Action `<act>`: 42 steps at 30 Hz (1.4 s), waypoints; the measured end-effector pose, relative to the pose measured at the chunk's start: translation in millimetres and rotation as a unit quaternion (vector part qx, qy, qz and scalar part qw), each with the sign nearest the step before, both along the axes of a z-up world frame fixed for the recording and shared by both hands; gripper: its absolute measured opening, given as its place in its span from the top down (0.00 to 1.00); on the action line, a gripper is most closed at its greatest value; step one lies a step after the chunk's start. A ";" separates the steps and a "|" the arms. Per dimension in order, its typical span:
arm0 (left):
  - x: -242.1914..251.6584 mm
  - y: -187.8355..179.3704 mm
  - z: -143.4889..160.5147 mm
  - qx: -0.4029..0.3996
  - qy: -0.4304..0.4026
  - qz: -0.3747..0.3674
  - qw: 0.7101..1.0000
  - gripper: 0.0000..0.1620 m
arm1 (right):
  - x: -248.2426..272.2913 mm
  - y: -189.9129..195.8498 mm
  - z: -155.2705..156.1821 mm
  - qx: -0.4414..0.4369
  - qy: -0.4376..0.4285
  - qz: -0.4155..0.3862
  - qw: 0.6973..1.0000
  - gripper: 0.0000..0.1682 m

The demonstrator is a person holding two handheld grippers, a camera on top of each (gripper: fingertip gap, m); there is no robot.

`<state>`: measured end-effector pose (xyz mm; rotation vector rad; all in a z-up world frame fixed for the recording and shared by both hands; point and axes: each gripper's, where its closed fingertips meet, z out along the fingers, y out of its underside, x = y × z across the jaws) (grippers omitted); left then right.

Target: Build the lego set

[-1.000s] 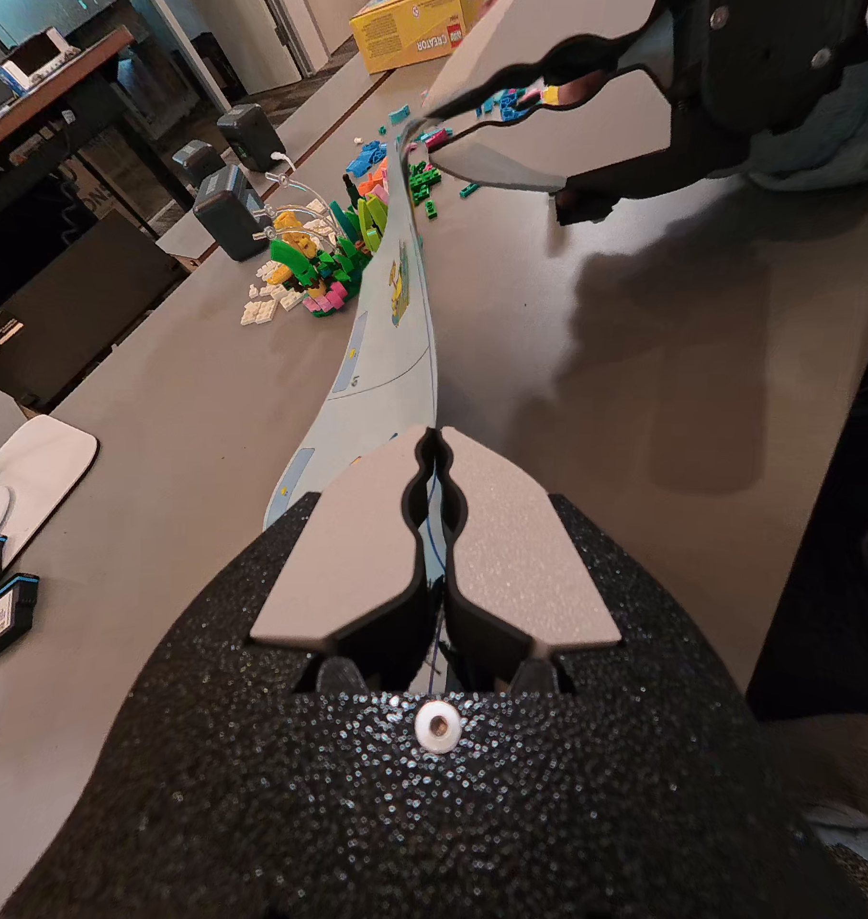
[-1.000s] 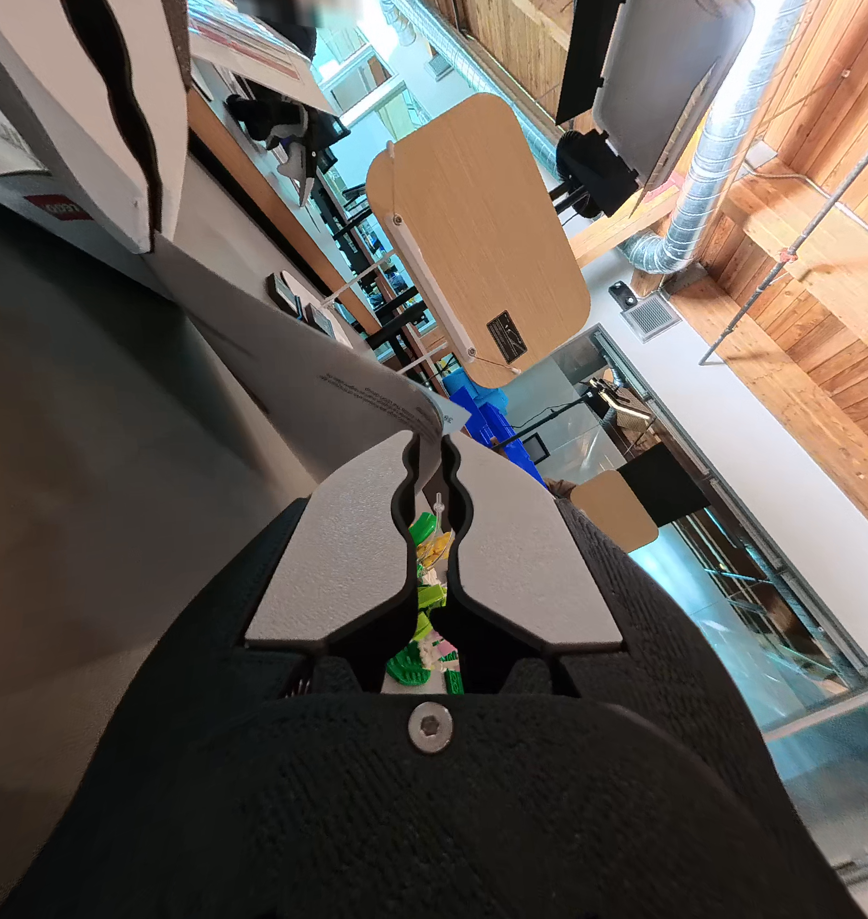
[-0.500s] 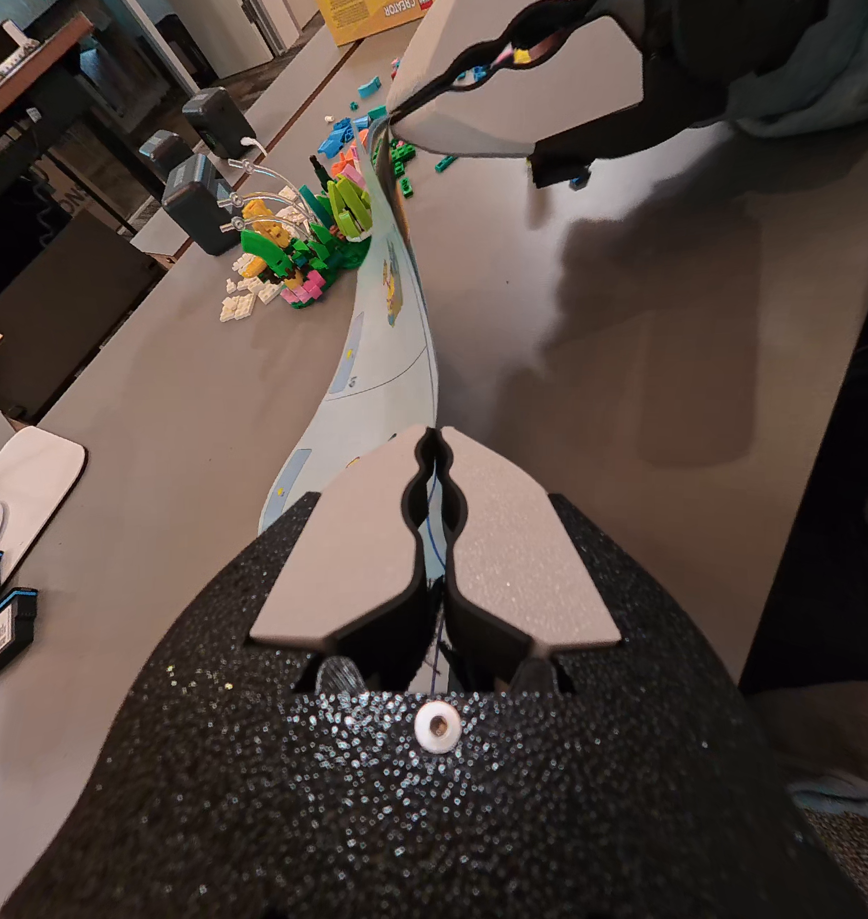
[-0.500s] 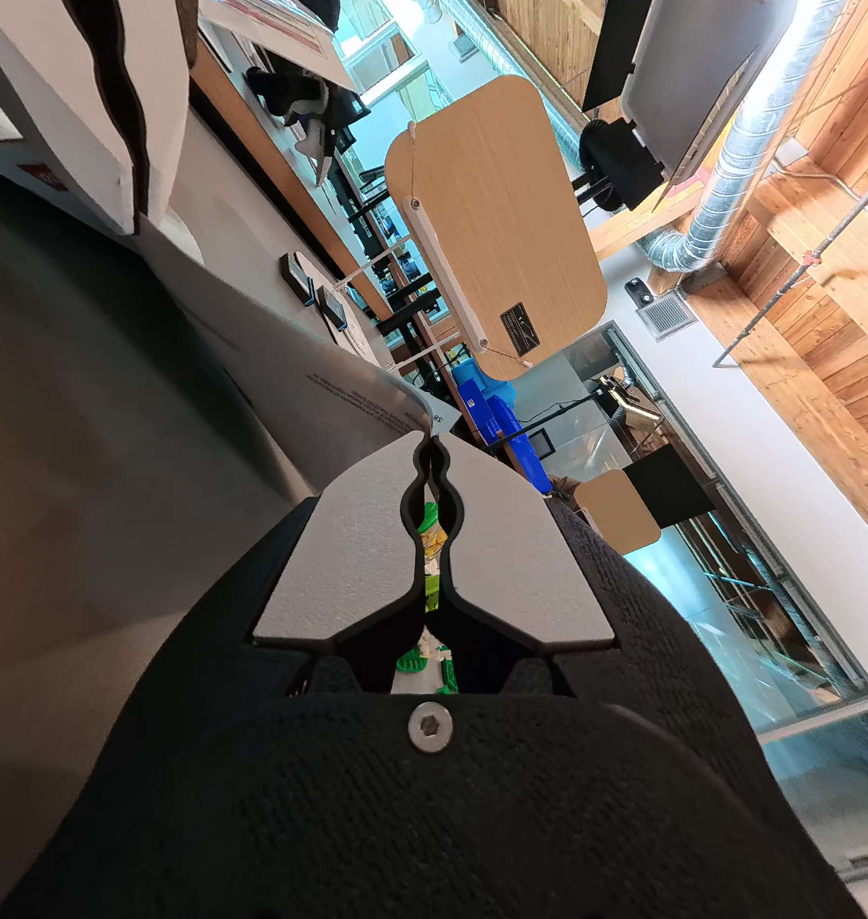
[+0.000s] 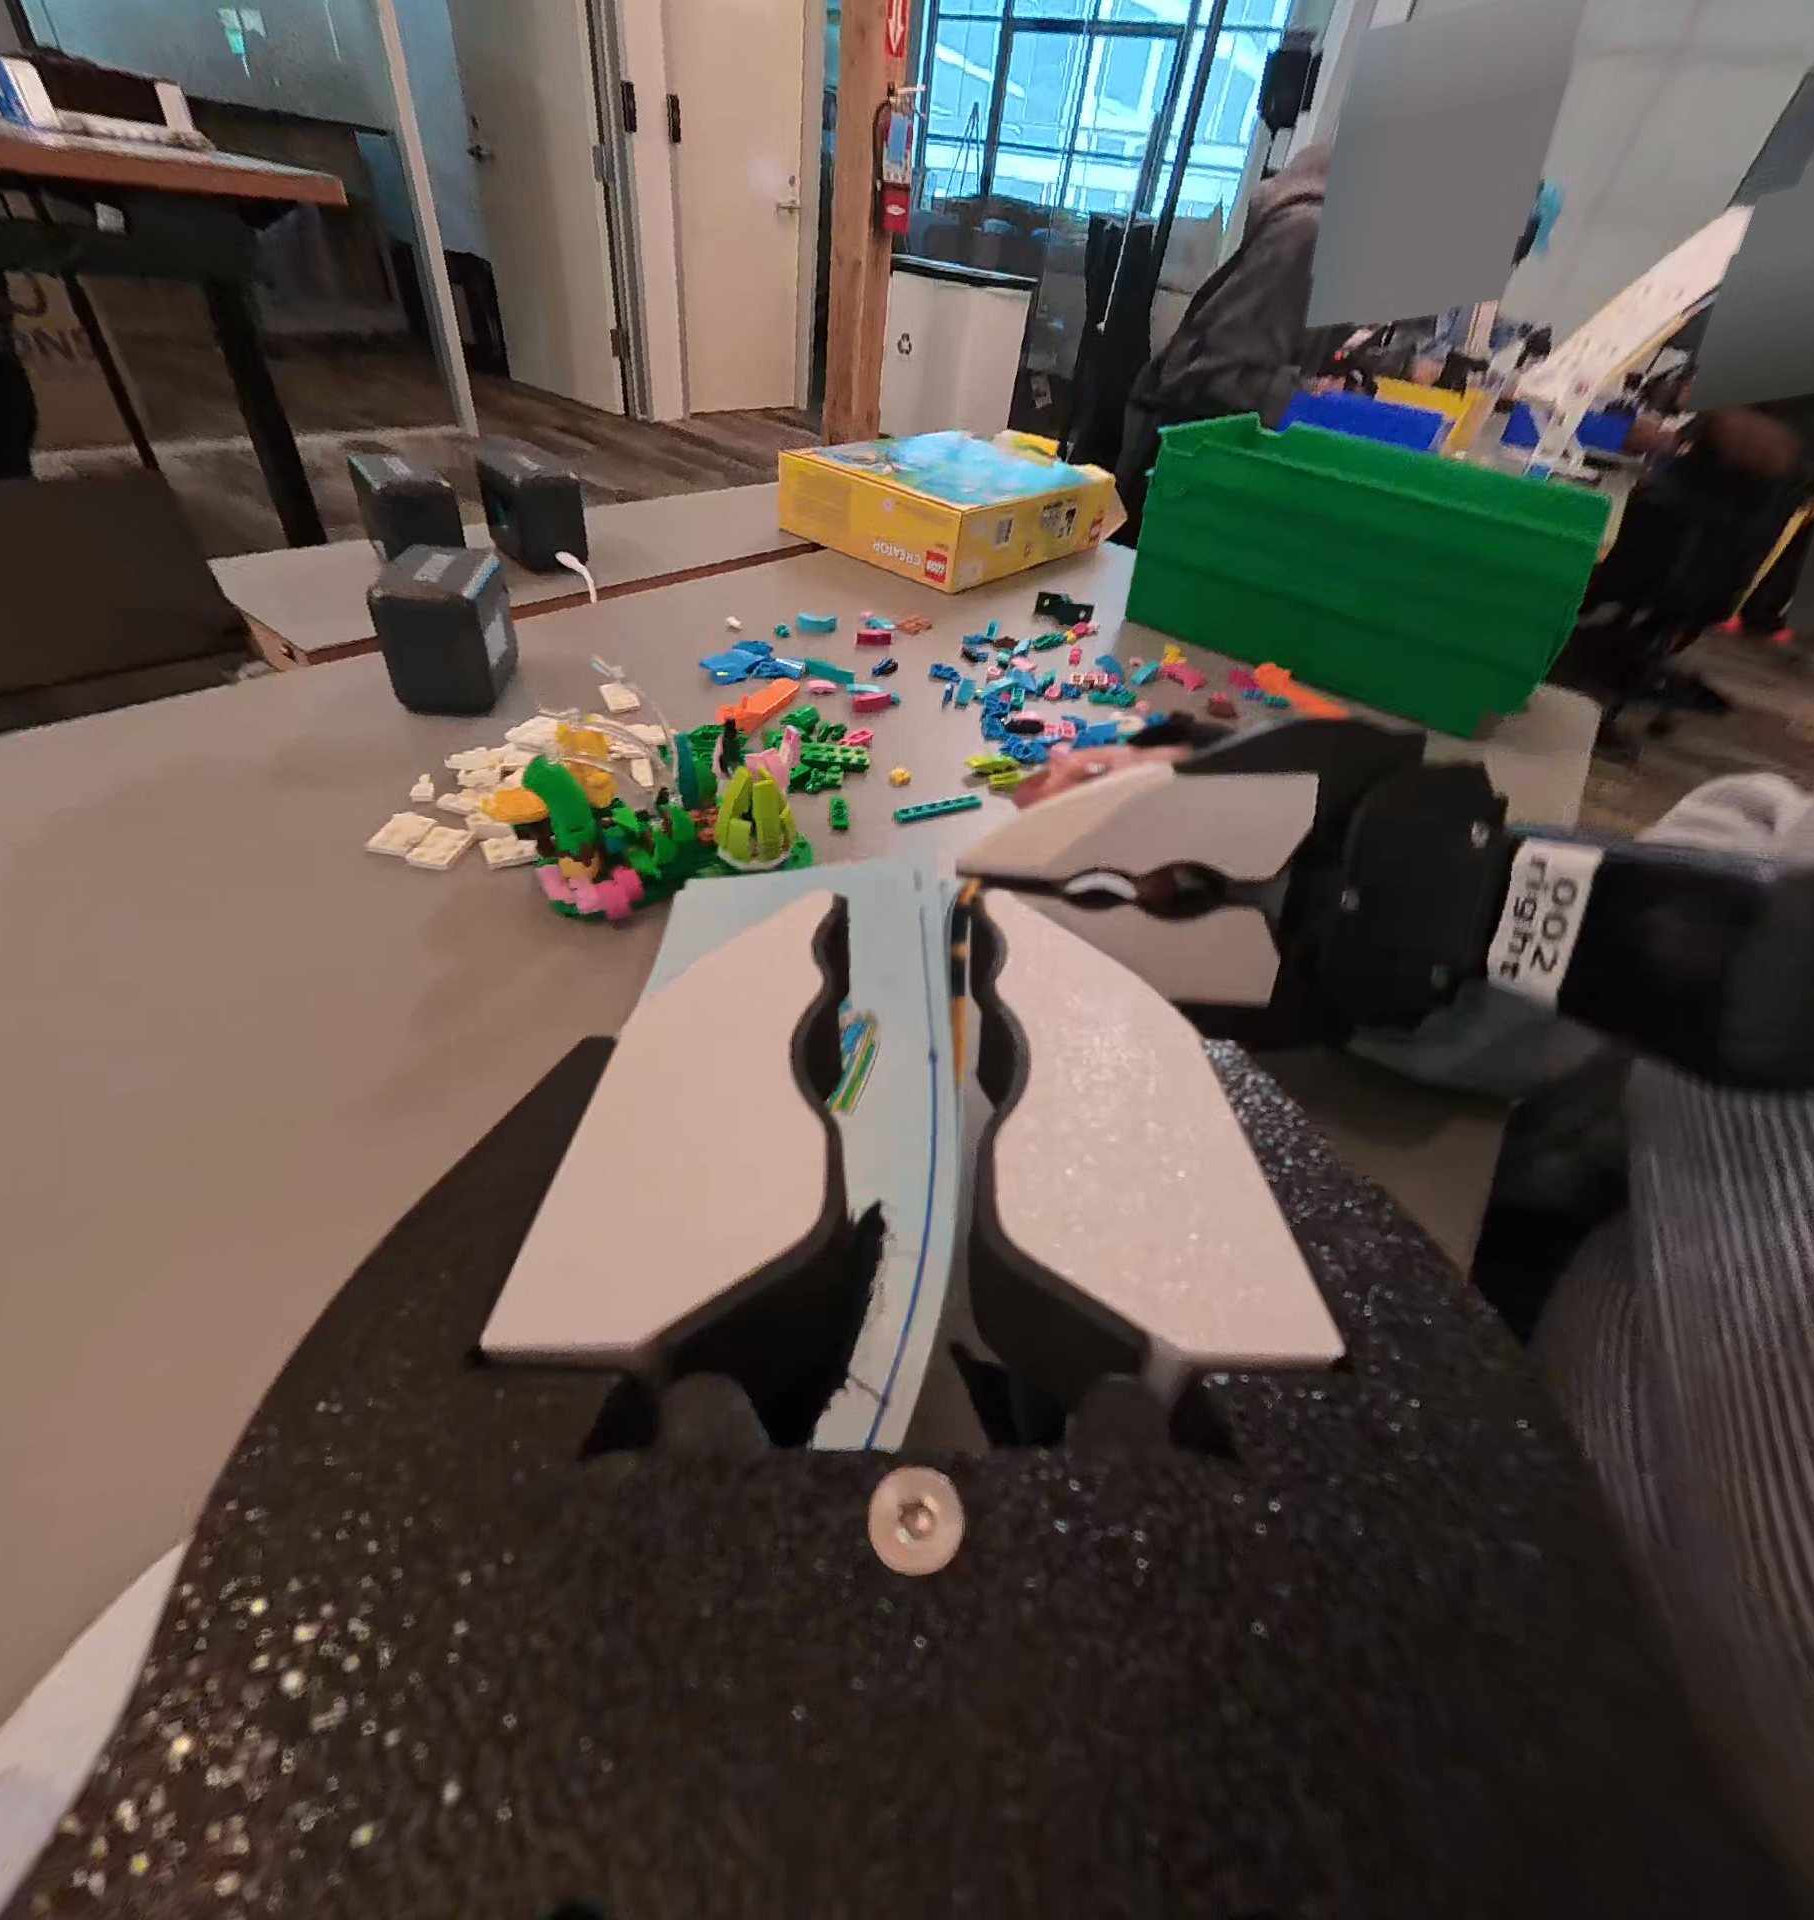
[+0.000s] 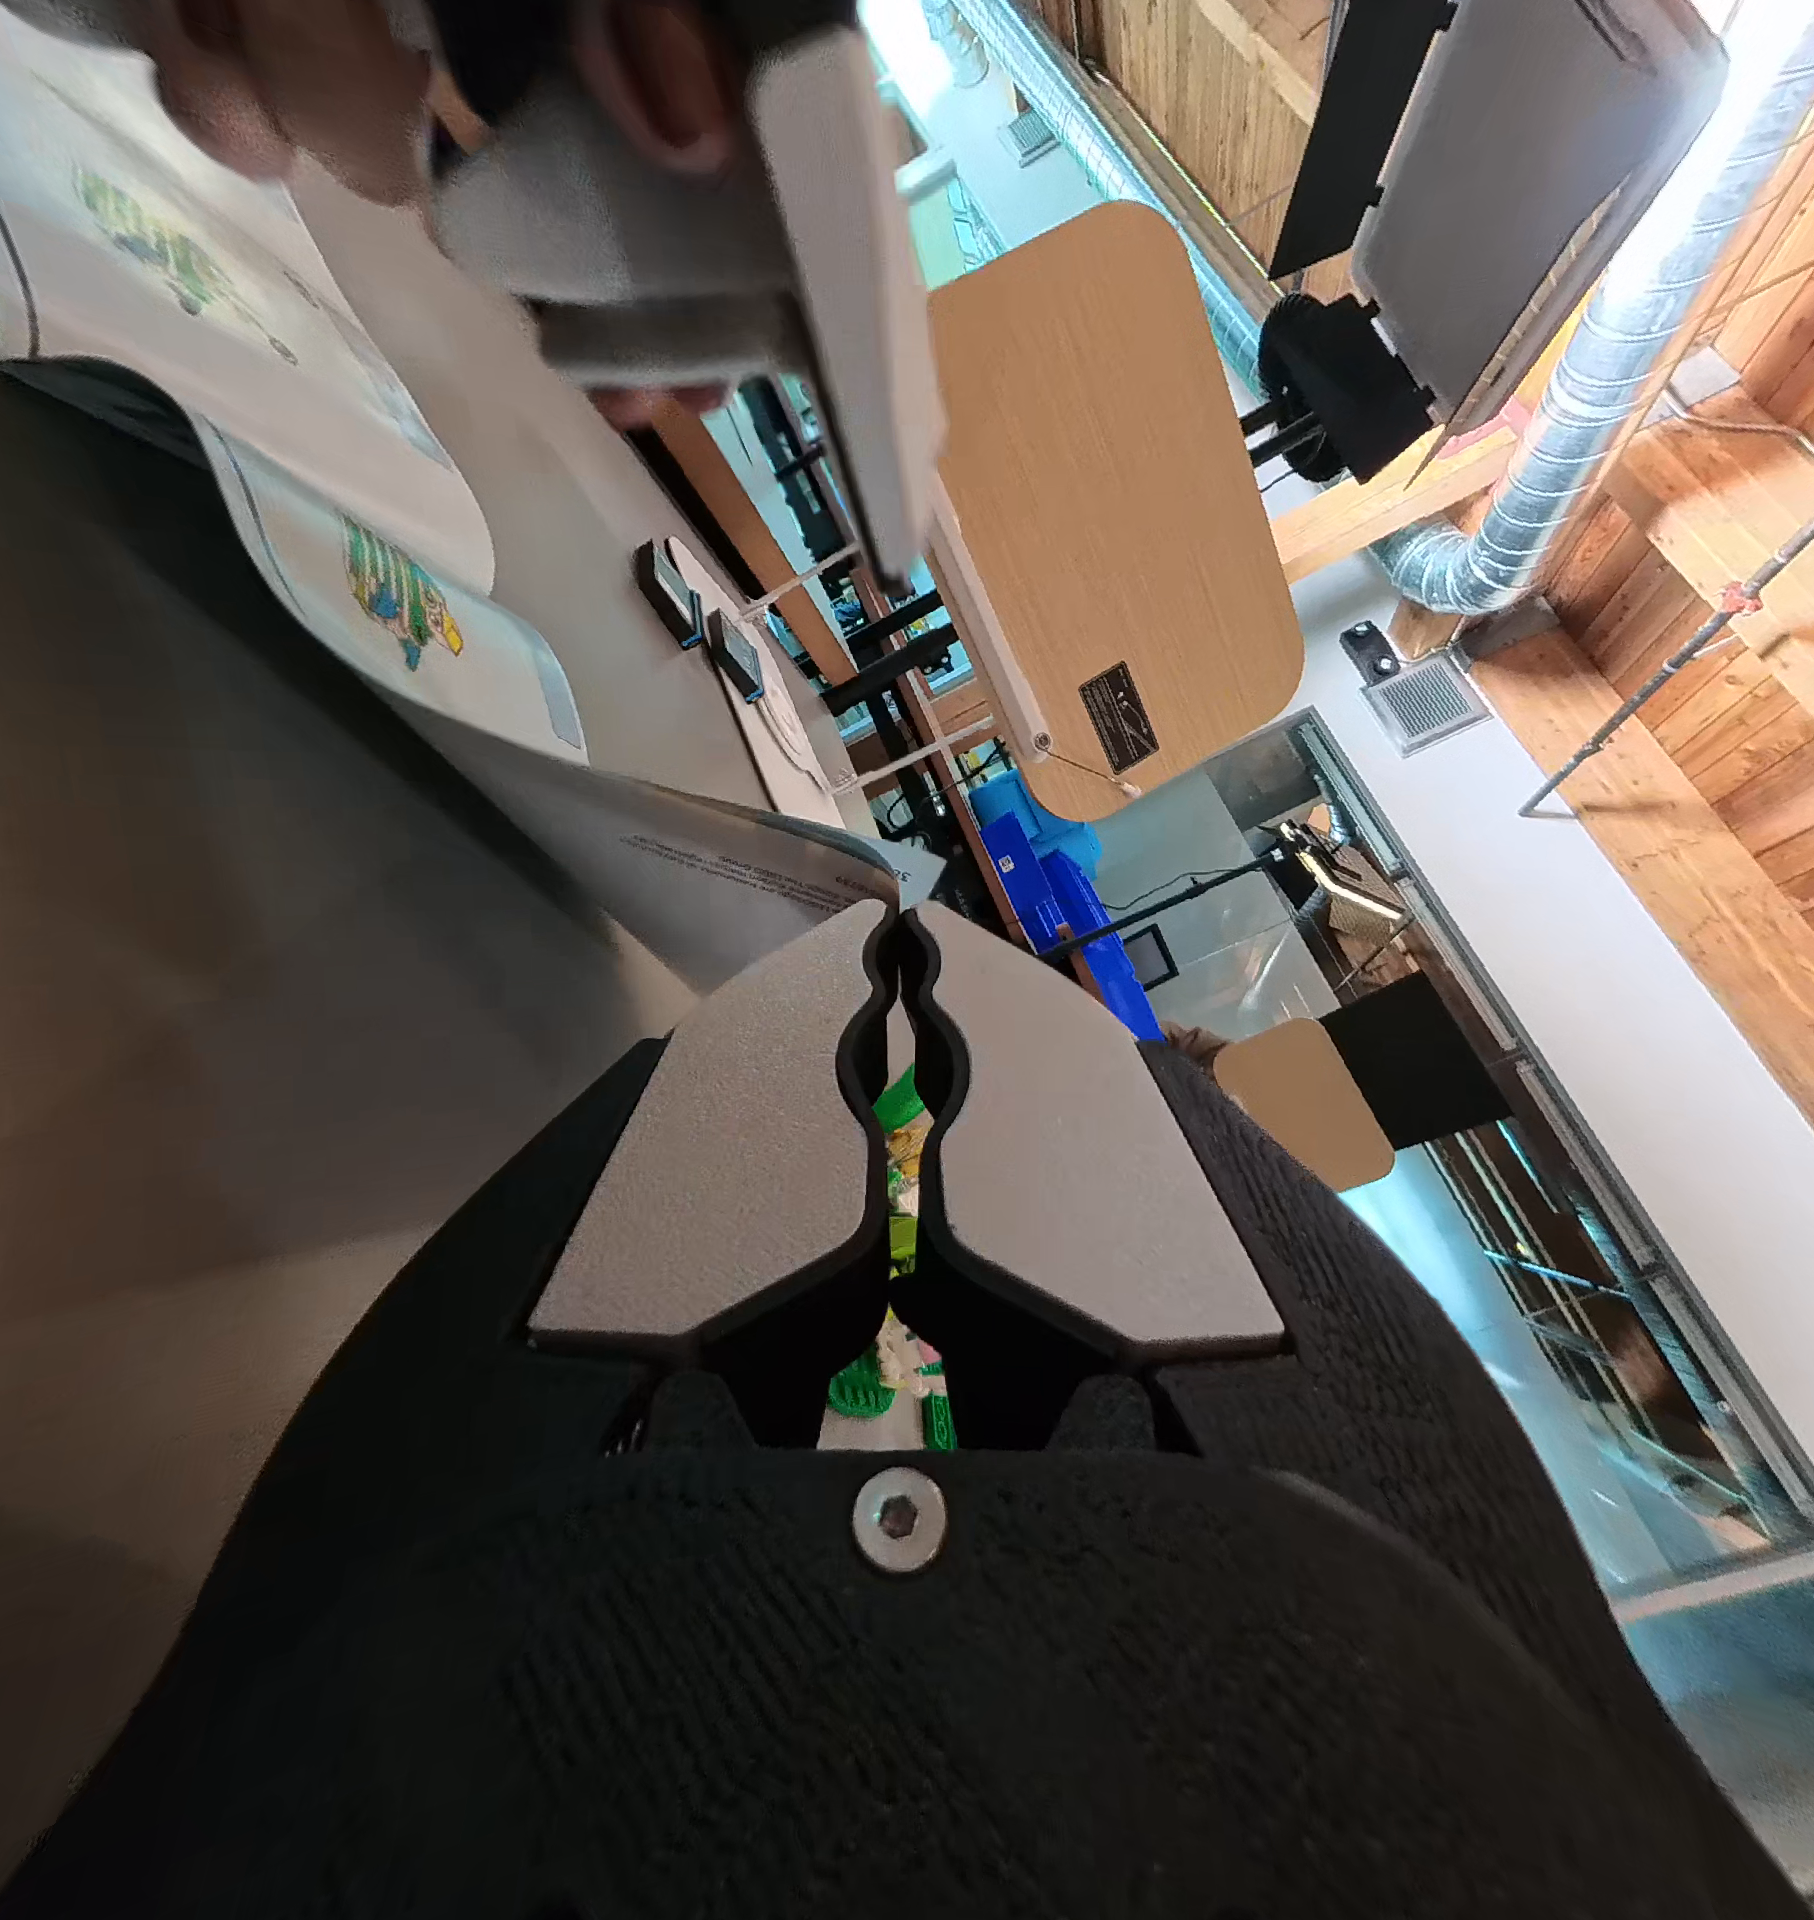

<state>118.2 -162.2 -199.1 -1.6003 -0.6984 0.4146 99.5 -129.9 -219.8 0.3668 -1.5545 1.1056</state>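
My left gripper (image 5: 908, 914) is open, with the light blue instruction booklet (image 5: 898, 1049) standing on edge between its spread fingers. My right gripper (image 6: 898, 914) is shut on the corner of a booklet page (image 6: 757, 862). In the left wrist view it (image 5: 970, 873) comes in from the right, close to the left fingertips. The open booklet (image 6: 363, 499) curves away above the grey table (image 5: 207, 935). A part-built green plant model (image 5: 664, 821) stands beyond the booklet. Loose coloured bricks (image 5: 996, 696) lie scattered farther back, and white pieces (image 5: 456, 821) lie left of the model.
A yellow set box (image 5: 944, 509) and a green bin (image 5: 1350, 561) stand at the back of the table. Three dark box-shaped devices (image 5: 441, 629) sit at the back left. A person (image 5: 1235, 312) stands behind the table. A striped sleeve (image 5: 1713, 1351) is at the right. The grippers' ends are close to 5 centimetres from one another. The part-built green plant model (image 5: 664, 821) sits 15 centimetres or so from the ends of my right fingers.
My left gripper has opened and no longer clamps the booklet, and its view has tilted up to level. My right gripper has closed fully on the page corner and come near the left fingertips.
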 end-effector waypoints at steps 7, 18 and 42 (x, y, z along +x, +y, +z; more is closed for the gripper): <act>-11.1 30.0 -12.5 0.003 -0.064 -0.015 0.998 0.85 | 6.8 -2.4 -3.9 0.020 0.029 0.008 0.999 1.00; -14.0 28.3 -26.1 0.027 -0.118 -0.015 0.993 1.00 | 12.3 -2.0 -5.0 0.027 0.038 0.018 0.999 1.00; 107.7 -222.8 -14.1 -0.047 -0.115 0.472 0.873 0.76 | 10.4 -0.9 -39.4 0.135 -0.053 0.016 0.989 1.00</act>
